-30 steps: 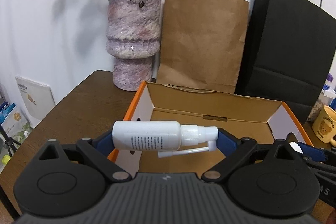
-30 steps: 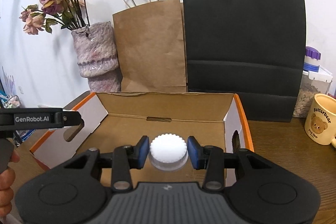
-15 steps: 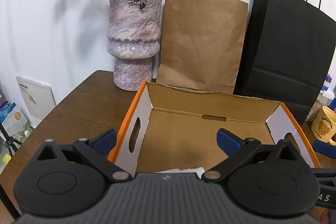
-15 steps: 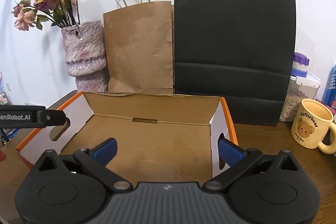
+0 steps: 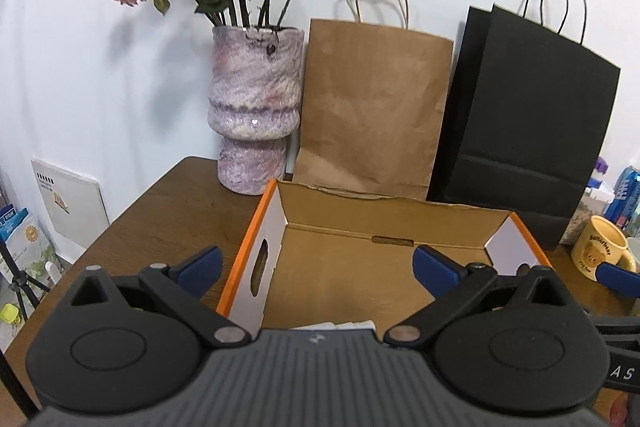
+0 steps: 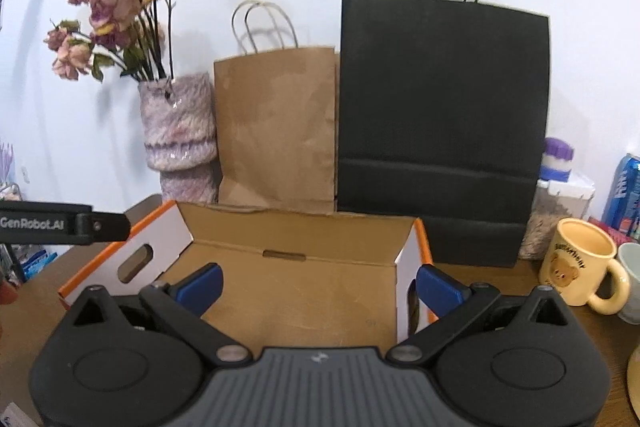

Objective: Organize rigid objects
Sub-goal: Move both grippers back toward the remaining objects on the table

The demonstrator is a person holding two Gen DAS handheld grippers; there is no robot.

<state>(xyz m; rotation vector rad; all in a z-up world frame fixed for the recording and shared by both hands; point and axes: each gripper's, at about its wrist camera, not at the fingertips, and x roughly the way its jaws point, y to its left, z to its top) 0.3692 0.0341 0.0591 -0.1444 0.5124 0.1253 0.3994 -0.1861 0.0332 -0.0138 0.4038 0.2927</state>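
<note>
An open cardboard box [image 5: 276, 211] with orange rims and white end flaps stands on the brown table; it also shows in the right wrist view [image 6: 420, 227]. My left gripper [image 5: 316, 267] is open and empty above the box's near left end. A sliver of the white spray bottle [image 5: 336, 325] shows on the box floor just above the gripper body. My right gripper [image 6: 318, 285] is open and empty above the box's near right part. The white cap it held is out of sight.
A purple vase [image 5: 254, 111] with dried flowers, a brown paper bag [image 5: 372, 107] and a black paper bag [image 5: 520, 123] stand behind the box. A yellow bear mug [image 6: 576, 263] and jars stand at the right. The left gripper's body [image 6: 60, 223] shows at the right view's left edge.
Both grippers opened and let go: the spray bottle and the white cap dropped into the box. Both grippers then rose and pulled back a little.
</note>
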